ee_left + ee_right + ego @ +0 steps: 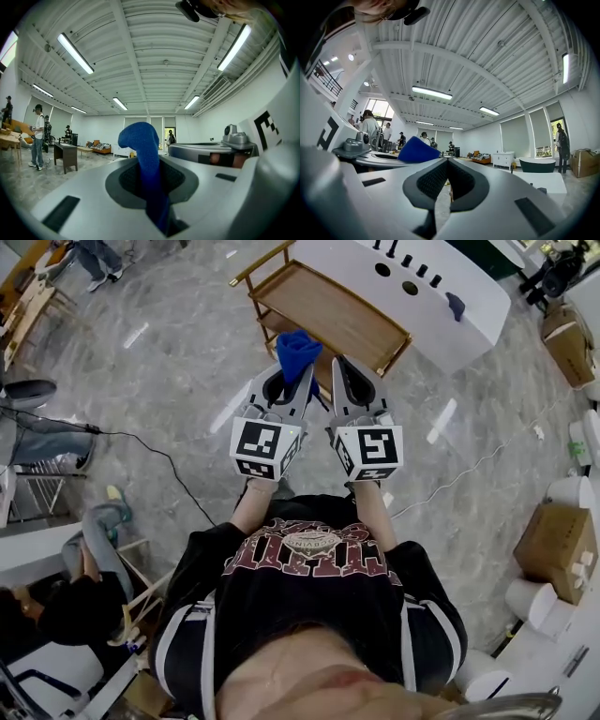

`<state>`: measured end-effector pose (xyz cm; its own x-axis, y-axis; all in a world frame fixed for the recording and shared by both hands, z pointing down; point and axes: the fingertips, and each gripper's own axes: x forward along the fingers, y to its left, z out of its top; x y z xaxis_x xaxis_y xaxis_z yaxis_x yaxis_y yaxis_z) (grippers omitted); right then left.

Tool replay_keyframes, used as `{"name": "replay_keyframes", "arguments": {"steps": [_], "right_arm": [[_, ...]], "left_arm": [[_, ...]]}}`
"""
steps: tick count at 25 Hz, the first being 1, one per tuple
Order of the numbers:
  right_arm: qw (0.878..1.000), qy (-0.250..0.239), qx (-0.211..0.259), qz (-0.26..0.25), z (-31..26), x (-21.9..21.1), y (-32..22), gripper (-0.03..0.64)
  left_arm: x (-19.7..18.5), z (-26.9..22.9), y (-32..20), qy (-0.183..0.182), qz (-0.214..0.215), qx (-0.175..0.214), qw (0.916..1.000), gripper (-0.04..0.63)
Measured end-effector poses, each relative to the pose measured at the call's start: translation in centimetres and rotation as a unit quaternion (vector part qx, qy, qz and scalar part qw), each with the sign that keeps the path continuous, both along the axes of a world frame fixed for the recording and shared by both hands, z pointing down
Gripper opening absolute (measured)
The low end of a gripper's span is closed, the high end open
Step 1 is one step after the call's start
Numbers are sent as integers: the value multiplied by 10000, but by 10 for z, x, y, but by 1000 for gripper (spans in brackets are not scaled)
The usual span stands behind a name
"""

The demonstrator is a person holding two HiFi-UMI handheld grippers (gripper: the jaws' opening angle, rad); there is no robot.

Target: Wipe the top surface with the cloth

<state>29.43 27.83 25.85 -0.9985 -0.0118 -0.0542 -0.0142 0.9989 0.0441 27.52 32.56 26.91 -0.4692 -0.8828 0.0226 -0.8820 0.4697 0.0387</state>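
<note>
Two grippers are held side by side. The left gripper (292, 379) pinches a blue cloth (298, 351), which sticks out past its tips toward 12 o'clock. The right gripper (351, 377) has its jaws pressed together on nothing. Only the head view shows the wooden table (339, 317), at 12 o'clock beyond the cloth. The gripper views show ceiling and distant room. The cloth's gripped end is hidden between the jaws.

Cloth (298, 348): solid bright blue.
Left gripper (294, 373), right gripper (358, 379): grey shells, black textured jaws, white cubes with black square markers.
Desk (328, 310): brown wood, paler rim.
Floor (169, 362): grey, marbled.
Shirt (309, 592): black, dark-red lettering, white side stripes.
</note>
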Motion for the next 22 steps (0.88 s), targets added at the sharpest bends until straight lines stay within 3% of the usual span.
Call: {"name": "replay_keyframes", "arguments": {"steps": [9,22], "right_arm": [[9995,101,23,297,3,-79,22,18],[9984,254,25,505,9,-133,29,18]], "left_arm": [[-79,3,14,119,426,-10,9990,100],[-128,11,21,166,563,-87,9982,100]]}}
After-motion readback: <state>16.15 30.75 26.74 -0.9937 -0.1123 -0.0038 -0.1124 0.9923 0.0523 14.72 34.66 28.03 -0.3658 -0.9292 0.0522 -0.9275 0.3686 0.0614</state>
